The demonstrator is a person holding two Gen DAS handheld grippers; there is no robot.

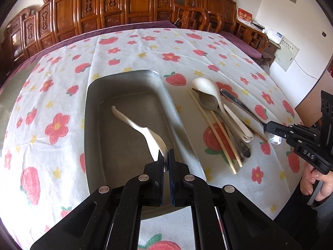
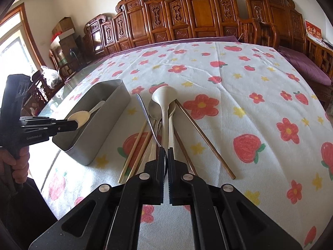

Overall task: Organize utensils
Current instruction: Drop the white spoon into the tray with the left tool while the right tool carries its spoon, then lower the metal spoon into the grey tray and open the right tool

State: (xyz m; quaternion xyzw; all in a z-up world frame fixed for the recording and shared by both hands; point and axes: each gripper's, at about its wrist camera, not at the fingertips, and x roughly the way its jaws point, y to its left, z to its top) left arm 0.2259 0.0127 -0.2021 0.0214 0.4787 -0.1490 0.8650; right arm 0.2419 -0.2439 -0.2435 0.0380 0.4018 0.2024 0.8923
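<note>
Tablecloth (image 1: 129,48): one, white with printed strawberries and flowers; everything else is laid on it.

Metal tray (image 1: 91,95): one, a deep, rigid steel trough to the left of the loose pile. It is judged the sorting bin. Nothing else is seen in it apart from the spoon hanging over it.

Left gripper (image 1: 165,154): its jaws are clamped tight on the bowl of a white spoon (image 1: 133,123). The spoon is held above the tray with its handle dipped towards the tray floor.

Right gripper (image 2: 165,152): it is closed on the bowl end of a steel spoon (image 2: 145,112). The handle points away over the pile, near the table.

White spoons: one is held and one large ladle-shaped spoon (image 2: 164,98) lies in the pile. A second pale handle seems to lie beside it, so three are likely. They are judged light and stiff, either glossy ceramic or melamine. They are therefore slippery and may chip, and are best set down rather than dropped. A grip on the bowl edge or mid-handle is advised.

Steel spoons: one is held and one more (image 2: 154,108) is half covered by the ladle. Further handles in the tangle cannot be told apart. They are judged heavier, rigid and slick, and likely to pivot when pinched at one end.

Pale chopsticks (image 2: 137,145): two are counted. They are judged very light, stiff and apt to roll, and are best pinched near the middle.

Dark chopsticks (image 2: 204,135): two are counted, splayed apart to the right of the spoons. They are judged to handle the same way.
</note>
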